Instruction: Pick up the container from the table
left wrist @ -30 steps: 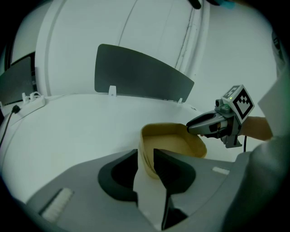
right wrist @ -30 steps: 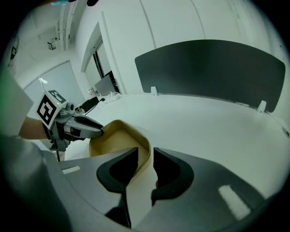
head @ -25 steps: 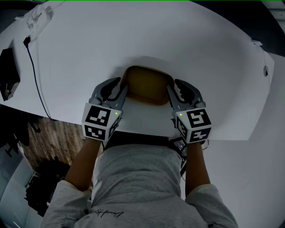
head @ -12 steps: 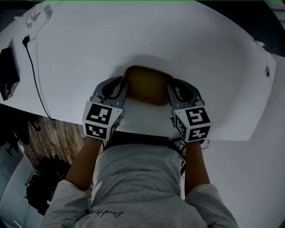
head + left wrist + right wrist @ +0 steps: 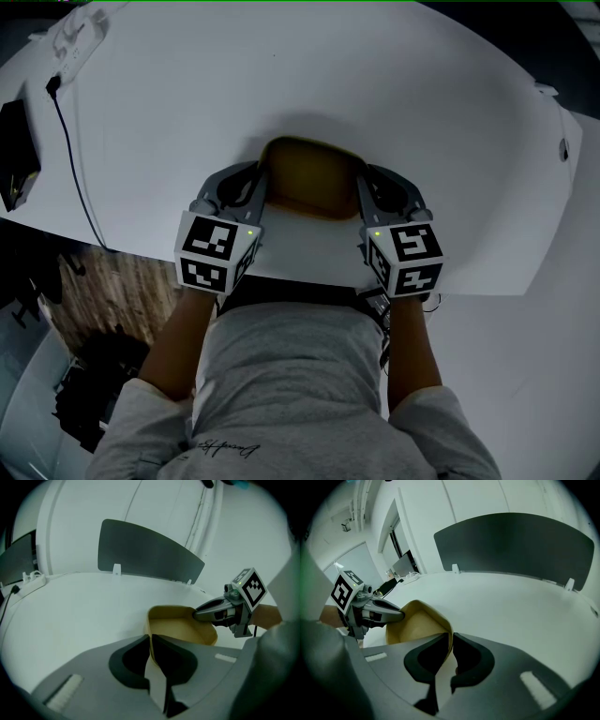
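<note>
tan container [image 5: 312, 178] rims in just-closed left gripper [image 5: 261, 180], right gripper [image 5: 362, 185]; table [image 5: 309, 255] edge near

This looks like an office or meeting room used as a recording space. A broad white table [image 5: 169, 112] with a rounded edge fills the scene, and dark grey divider panels [image 5: 140, 550] stand upright along its far side, held by small white clips [image 5: 116, 567]. A white power strip [image 5: 75, 37] lies at a far corner with a black cable [image 5: 80, 178] trailing over the edge. Plain white walls [image 5: 487, 498] surround it, and the floor [image 5: 103, 281] below is wood-patterned.
</note>
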`<state>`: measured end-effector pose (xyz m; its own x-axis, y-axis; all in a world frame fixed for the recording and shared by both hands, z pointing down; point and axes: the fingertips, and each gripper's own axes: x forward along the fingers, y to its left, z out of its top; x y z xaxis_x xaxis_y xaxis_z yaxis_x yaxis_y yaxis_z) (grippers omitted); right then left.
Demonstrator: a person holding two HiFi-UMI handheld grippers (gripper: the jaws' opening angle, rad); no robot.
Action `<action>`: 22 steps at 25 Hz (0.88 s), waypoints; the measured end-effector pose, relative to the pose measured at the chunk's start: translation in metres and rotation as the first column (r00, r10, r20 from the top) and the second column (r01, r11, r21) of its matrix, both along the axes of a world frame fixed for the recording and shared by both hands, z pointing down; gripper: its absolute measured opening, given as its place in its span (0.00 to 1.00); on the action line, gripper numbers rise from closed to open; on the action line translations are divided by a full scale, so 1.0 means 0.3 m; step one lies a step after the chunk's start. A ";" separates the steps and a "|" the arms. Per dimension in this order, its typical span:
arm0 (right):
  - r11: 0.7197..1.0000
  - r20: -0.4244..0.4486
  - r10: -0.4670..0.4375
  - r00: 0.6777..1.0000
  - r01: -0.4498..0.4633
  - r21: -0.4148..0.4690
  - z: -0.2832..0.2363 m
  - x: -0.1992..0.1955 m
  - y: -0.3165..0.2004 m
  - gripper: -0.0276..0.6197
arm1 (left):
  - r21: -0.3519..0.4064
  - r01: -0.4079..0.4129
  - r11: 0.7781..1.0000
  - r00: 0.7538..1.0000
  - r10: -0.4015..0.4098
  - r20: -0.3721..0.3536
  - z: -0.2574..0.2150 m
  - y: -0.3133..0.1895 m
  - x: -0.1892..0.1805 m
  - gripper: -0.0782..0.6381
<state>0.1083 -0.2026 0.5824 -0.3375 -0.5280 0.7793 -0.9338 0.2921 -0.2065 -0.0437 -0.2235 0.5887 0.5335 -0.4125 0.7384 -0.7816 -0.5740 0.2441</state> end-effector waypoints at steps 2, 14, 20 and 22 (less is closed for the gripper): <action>1.000 -0.001 0.001 1.000 -0.001 -0.003 0.002 0.003 0.000 0.11 | -0.004 0.004 1.000 1.000 -0.004 -0.004 0.001 0.000 0.003 0.13; 1.000 -0.008 0.000 1.000 0.000 0.001 -0.007 -0.004 -0.003 0.10 | 0.000 0.008 1.000 1.000 -0.008 -0.004 -0.007 0.001 -0.008 0.13; 1.000 -0.011 0.001 1.000 -0.001 0.009 -0.030 -0.010 -0.003 0.10 | 0.010 0.009 1.000 1.000 -0.009 -0.010 -0.029 -0.001 -0.015 0.13; 1.000 -0.012 0.000 1.000 0.000 0.013 -0.039 -0.013 -0.002 0.10 | 0.015 0.010 1.000 1.000 -0.010 -0.013 -0.039 0.000 -0.017 0.13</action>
